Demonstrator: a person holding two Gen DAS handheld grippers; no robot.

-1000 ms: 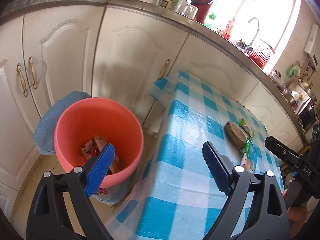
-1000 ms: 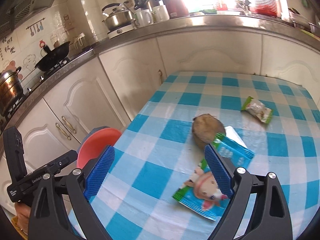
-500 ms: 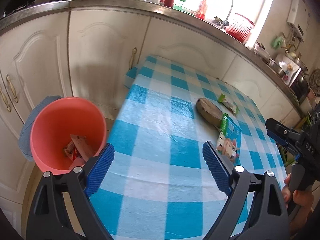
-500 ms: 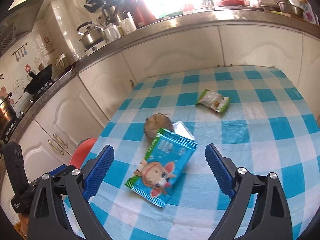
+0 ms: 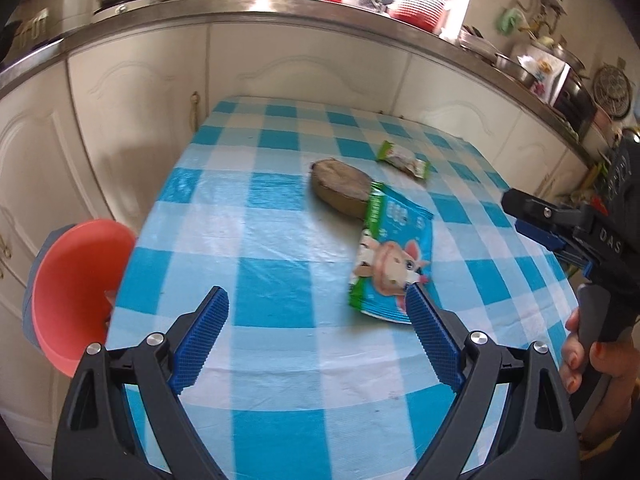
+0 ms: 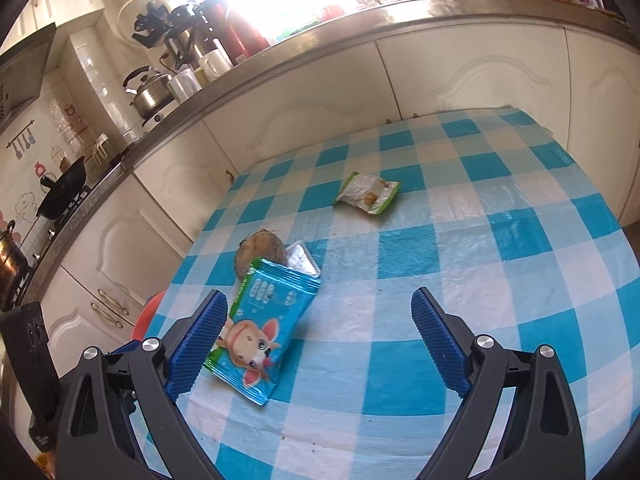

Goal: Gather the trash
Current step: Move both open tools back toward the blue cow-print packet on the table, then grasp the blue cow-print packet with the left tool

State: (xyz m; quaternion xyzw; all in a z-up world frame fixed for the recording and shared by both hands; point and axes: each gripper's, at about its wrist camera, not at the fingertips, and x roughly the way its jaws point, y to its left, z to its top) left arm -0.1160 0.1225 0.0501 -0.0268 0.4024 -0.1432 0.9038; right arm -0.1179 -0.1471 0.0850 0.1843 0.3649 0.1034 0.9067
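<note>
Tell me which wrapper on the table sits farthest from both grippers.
The small green-edged snack packet, lying alone toward the cabinets. The big blue wrapper with the cartoon animal lies close to both grippers, leaning on the brown husk.

snack wrappers: 2 (image 6: 260,330) (image 6: 368,193) | coconut shell: 1 (image 6: 258,249) | pink bin: 1 (image 5: 80,288) | table: 1 (image 6: 480,280)

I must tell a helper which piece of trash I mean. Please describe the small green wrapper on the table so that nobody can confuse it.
Look at the table with the blue and white checked cloth. Three pieces of trash lie on it; the small green wrapper lies alone, nearest the white cabinets. Unlike the big blue packet with a cartoon animal and the brown husk touching it, it is pale with green edges.
</note>
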